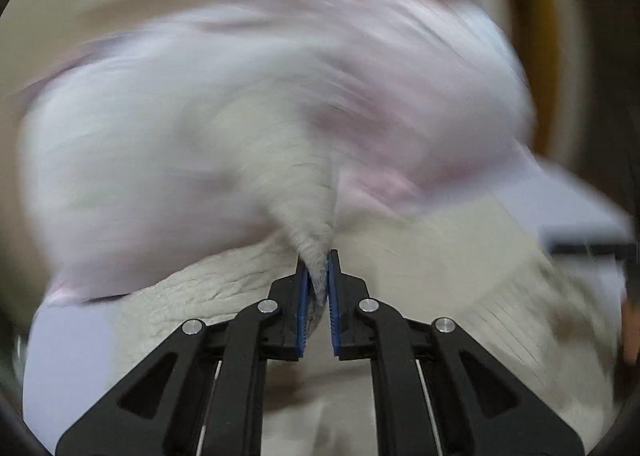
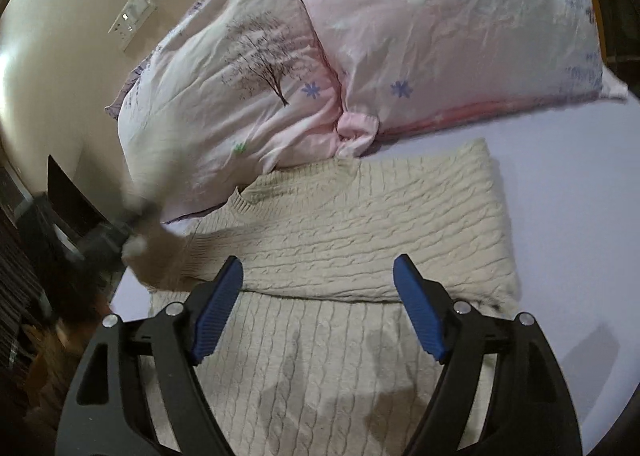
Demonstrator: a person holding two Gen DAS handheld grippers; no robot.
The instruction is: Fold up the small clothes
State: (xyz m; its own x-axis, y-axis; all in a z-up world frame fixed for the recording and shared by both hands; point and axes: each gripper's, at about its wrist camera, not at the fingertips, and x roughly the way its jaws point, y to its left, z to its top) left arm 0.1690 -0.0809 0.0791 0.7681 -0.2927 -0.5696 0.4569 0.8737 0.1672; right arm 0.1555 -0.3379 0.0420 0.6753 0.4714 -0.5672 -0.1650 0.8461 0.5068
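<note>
A cream cable-knit sweater (image 2: pixel 344 224) lies on a pale lilac bedsheet (image 2: pixel 560 216), one sleeve folded across its chest. My right gripper (image 2: pixel 318 276) is open and empty, hovering above the sweater's middle. My left gripper (image 1: pixel 318 276) is shut on a pinch of the sweater's knit (image 1: pixel 308 192) and lifts it; that view is motion-blurred. In the right wrist view the left gripper (image 2: pixel 132 232) shows blurred at the sweater's left edge, holding the cream sleeve.
Two pink floral pillows (image 2: pixel 248 88) (image 2: pixel 460 24) lie just behind the sweater's collar. A beige wall with a switch plate (image 2: pixel 134 18) is at the back left. Dark furniture (image 2: pixel 36 236) stands off the bed's left edge.
</note>
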